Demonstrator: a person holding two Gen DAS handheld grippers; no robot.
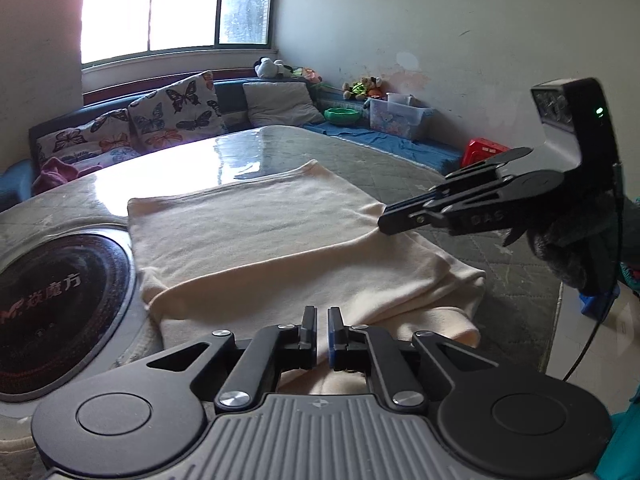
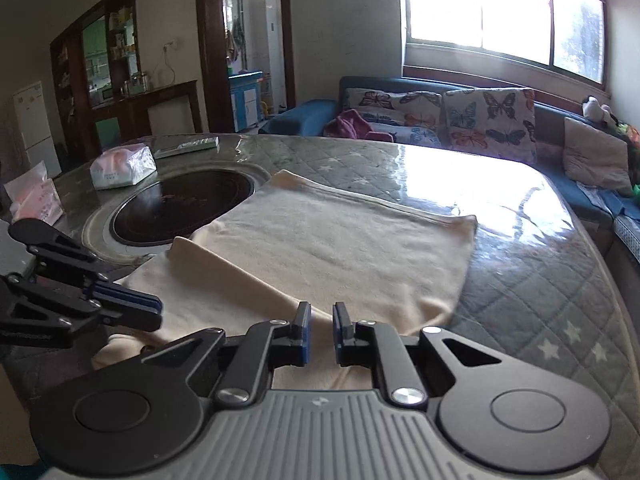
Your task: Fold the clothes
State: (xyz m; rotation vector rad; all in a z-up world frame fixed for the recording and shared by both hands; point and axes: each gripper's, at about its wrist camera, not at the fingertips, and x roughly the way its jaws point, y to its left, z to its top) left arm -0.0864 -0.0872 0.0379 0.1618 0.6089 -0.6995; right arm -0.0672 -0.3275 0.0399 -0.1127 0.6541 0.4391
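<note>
Lying flat on the quilted table cover [image 2: 540,280], a cream garment [image 1: 280,240] is seen already folded into a rough rectangle, with a further layer doubled over along its near edge. The far hem is laid straight, while the near right corner is left bunched in loose, rounded folds. By that showing, the first folds are judged done; at least one more fold and some smoothing of the near edge appear to be left.

The left gripper [image 1: 322,332] is held just above the garment's near edge, its jaws drawn almost together with only a thin slit between them. No cloth is seen pinched between the pads from its own camera; from the right wrist view the jaws look closed and seem clear of the fabric, though contact cannot be ruled out. The right gripper [image 2: 322,332] is held over the garment's near right part, its jaws a little apart, the gap wider than the left's, and nothing is gripped in them.

To the garment's left, a round dark cooktop [image 2: 184,208] is set into the table, the cloth's left edge lying just beside its rim. Beyond that, tissue packs [image 2: 122,168] are placed. Behind the garment, butterfly cushions [image 1: 176,108] are propped on a sofa under the window [image 1: 176,4].
</note>
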